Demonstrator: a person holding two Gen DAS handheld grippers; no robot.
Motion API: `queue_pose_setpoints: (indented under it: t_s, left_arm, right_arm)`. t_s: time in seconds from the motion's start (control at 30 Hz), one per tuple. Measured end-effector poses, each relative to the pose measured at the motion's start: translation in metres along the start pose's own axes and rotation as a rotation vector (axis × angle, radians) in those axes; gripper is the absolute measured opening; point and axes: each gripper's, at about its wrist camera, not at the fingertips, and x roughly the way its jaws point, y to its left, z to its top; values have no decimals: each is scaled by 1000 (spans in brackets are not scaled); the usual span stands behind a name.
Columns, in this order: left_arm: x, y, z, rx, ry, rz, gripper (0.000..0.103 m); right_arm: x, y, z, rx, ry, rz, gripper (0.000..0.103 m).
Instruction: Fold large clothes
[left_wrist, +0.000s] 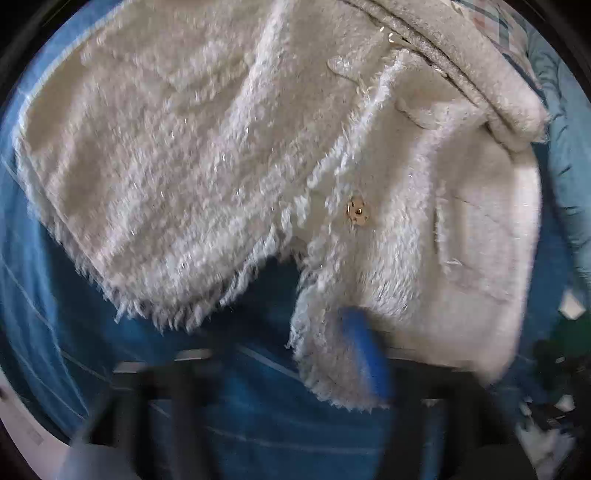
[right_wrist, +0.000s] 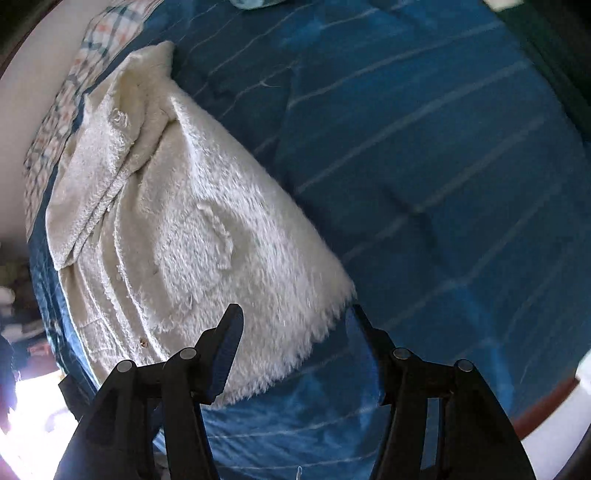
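1. black plastic linkages of the left gripper fill the near edge of the left wrist view, heavily blurred; one blue padded finger lies against the shaggy hem of the white coat. the other finger is not visible, so from the picture i cannot tell whether the fabric is pinched, though the jaws stand narrow.
2. in that view the coat is thick, long-piled fleece, cream-white with fine glinting threads, its hem ragged and fringed. two front panels part at the near hem into a dark notch. a small gold snap button sits on the right panel, and a flatter, short-napped collar or sleeve folds across the far right.
3. the coat lies on a bed sheet of smooth blue cloth with thin pale stripes.
4. in the right wrist view the right gripper holds its matte black, blue-padded fingers moderately wide, gripping nothing; the left finger overlaps the coat's fringed corner and the right one hangs over bare sheet.
5. there the coat runs lengthwise from the near hem toward the far left, tapering to a folded end beside a checked cloth.
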Motion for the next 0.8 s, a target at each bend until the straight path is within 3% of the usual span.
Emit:
queue_pose_setpoints:
  t_s: [0.03,0.1,0.2,0.27,0.33,0.5,0.57,0.6,0.67,0.8]
  left_arm:
    - [-1,-3,-2,-13,-23,-17,6]
    - [-10,-14,-6,-39,-96,31,0]
    - [-31,-6,-4,-59,-210,115,0]
    - [-34,6,0,-90,-208,125,0]
    - [-32,20,-2,-176,-169,51,0]
    - [-21,21,-32,-240,-170,-103,8]
    - [-12,16,-39,-267,-170,-115,46]
    - [-6,17,-42,-290,-162,-119,98]
    - [-8,20,-35,-329,-172,-147,103]
    - [8,9,-27,-328,-163,-91,103]
  right_arm:
    - [5,-2,8,-20,14,18,60]
    - [15,-6,23,-43,44,53,60]
    - [32,-8,43,-77,88,102,60]
    - [45,-9,53,-105,122,126,58]
    - [52,-11,55,-120,150,140,57]
    - [59,-21,57,-156,210,189,57]
    - [63,-29,57,-153,232,203,57]
    - [65,-31,57,-152,238,209,57]
    - [70,-36,59,-146,253,224,57]
    - [76,-36,61,-162,268,225,57]
